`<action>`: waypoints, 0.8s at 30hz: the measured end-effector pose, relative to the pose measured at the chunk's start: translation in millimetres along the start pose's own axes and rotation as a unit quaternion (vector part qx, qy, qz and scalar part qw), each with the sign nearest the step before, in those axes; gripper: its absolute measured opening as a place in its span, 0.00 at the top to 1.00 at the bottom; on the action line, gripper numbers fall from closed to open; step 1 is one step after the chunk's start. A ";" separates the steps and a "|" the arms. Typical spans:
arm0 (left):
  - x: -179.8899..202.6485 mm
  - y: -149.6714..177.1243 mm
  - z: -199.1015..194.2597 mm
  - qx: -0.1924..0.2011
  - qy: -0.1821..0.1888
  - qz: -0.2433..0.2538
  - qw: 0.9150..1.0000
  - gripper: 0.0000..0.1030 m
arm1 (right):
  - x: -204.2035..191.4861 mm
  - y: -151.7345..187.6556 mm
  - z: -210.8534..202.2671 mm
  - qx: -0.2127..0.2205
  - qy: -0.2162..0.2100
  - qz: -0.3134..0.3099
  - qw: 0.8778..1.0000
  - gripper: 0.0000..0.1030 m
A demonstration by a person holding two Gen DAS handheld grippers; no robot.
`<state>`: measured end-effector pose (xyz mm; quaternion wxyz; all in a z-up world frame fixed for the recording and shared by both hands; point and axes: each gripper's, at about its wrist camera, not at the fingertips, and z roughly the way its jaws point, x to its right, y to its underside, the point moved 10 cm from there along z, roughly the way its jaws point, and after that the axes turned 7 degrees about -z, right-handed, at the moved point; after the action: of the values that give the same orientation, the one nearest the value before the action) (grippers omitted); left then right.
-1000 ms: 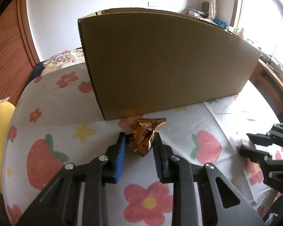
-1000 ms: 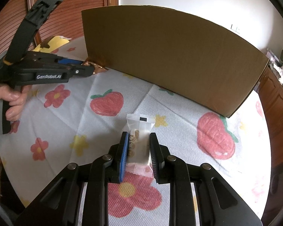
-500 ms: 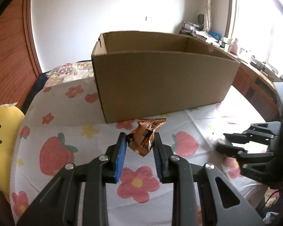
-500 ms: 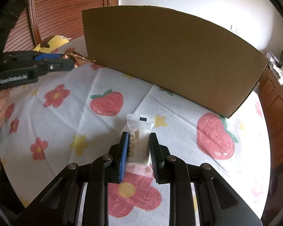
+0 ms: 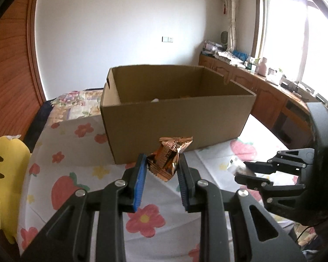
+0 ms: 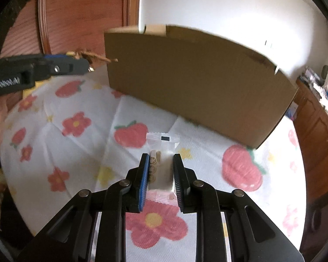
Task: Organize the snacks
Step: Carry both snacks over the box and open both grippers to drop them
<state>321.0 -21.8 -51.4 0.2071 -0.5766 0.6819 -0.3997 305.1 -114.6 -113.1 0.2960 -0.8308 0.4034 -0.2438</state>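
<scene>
L tool (image 5: 161, 174) pinching copper wrapper (image 5: 169, 158), near box (image 5: 177, 122).

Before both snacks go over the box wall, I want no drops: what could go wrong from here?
1. The left tongs pinch the crinkled copper wrapper by its lower part only; it could slip out short of the cardboard box.
2. The right tongs hold the white snack pack below the box's near wall, so it may hit the cardboard unless lifted.
3. Both tongs sit close together and could collide.
</scene>
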 end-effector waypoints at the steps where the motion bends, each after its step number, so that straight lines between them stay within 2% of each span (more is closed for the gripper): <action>1: 1.3 -3.4 -2.1 0.005 0.001 0.000 1.000 0.76 | 3.6 -6.5 -7.6 0.010 -0.002 0.003 1.000 0.81; 12: 14.2 -57.0 -11.5 0.062 0.010 0.002 0.998 0.76 | 31.6 -71.6 -68.5 0.096 0.025 -0.002 0.995 0.81; 18: 14.7 -86.7 0.4 0.078 0.013 -0.001 0.997 0.76 | 49.0 -97.9 -70.8 0.119 0.036 -0.006 0.992 0.81; 24: 12.5 -107.0 27.6 0.083 0.011 -0.002 0.997 0.75 | 66.3 -116.2 -54.5 0.131 0.041 -0.005 0.991 0.81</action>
<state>404.9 -43.8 18.3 0.2458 -0.5546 0.6475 -0.4612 368.0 -126.7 16.4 0.3844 -0.7760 0.3759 -0.3299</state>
